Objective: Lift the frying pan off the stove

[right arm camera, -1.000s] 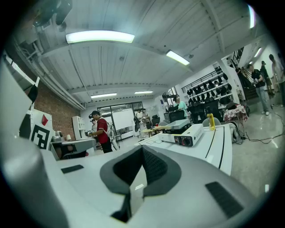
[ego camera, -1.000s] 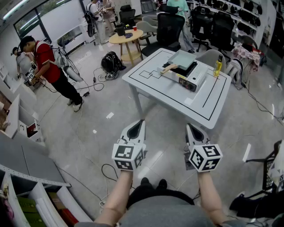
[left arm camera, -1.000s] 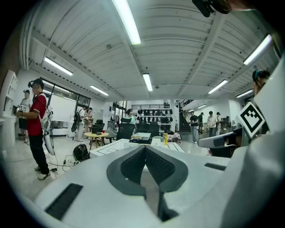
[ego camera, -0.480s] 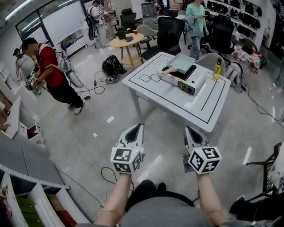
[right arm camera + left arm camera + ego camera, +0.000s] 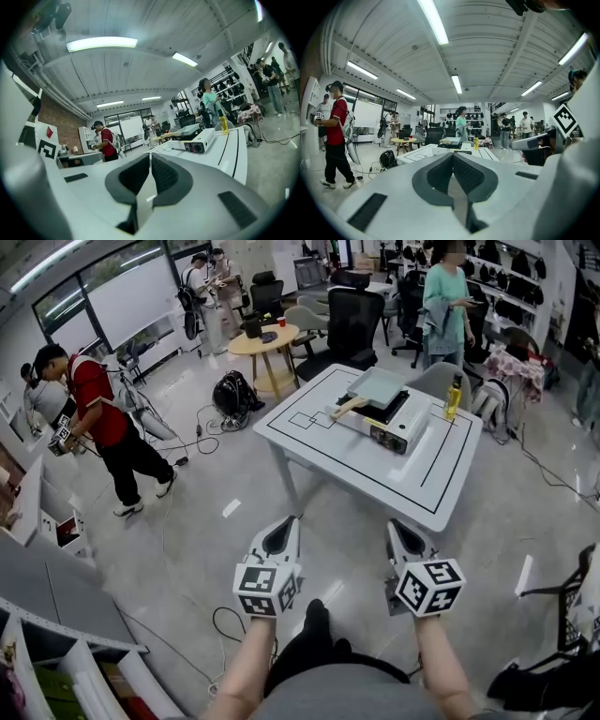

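Head view, nearest first: the left hand-held gripper (image 5: 284,529) and the right hand-held gripper (image 5: 403,535) hang side by side over the floor, each with jaws pressed together on nothing, idle because the work lies well ahead. Beyond them stands the table (image 5: 375,474). Toward its far edge sits the stove (image 5: 392,420), with the frying pan (image 5: 379,386) resting on top. Its handle (image 5: 345,408) angles toward the left edge and is probably the easiest part to clamp.

Right gripper (image 5: 149,156) closed, empty — stove (image 5: 199,139) well ahead.
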